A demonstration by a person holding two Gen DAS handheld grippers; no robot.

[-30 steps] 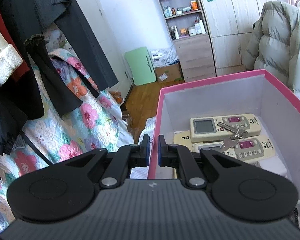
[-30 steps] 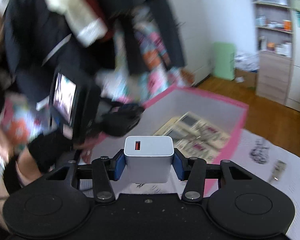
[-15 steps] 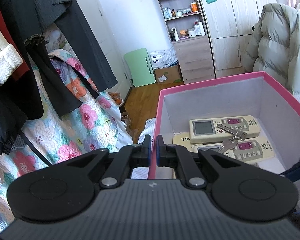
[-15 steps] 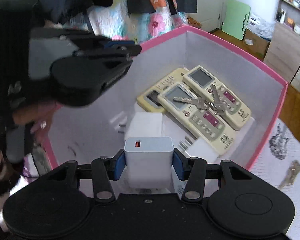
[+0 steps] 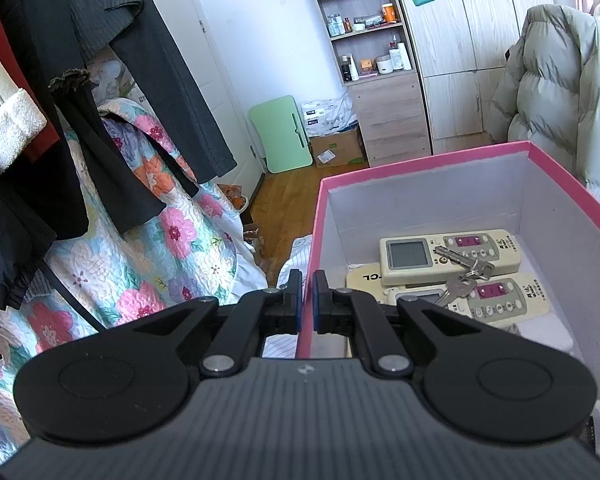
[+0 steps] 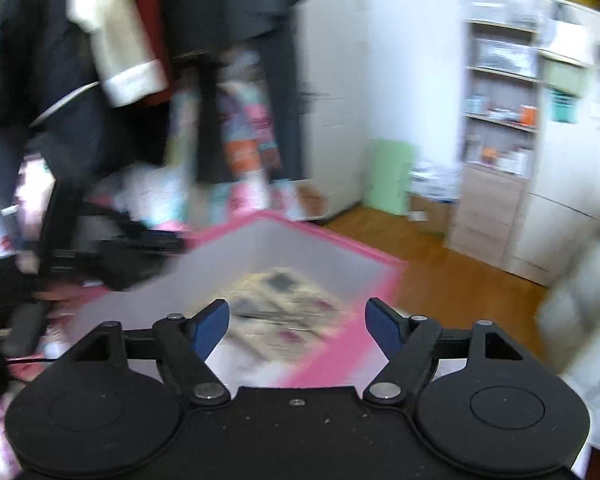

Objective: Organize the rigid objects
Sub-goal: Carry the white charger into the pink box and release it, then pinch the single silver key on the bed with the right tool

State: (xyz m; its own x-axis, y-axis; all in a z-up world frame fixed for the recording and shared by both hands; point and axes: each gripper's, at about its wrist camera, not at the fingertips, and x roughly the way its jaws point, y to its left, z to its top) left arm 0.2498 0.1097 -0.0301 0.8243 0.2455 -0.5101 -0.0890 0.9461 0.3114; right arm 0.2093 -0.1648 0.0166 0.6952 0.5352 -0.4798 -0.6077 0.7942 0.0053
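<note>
Left gripper (image 5: 306,298) pinching pink box (image 5: 428,162) wall, steadying it. Right gripper (image 6: 297,322) hanging wide, empty, above box. Remotes (image 5: 448,256), keys (image 5: 462,276) lying inside: light, stiff, slick plastic; gripping across narrow sides likely best.

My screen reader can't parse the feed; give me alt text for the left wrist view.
The left claw is shut on the near wall of a pink box. Inside lie remote controls with a bunch of keys across them. Hanging clothes fill the left.
</note>
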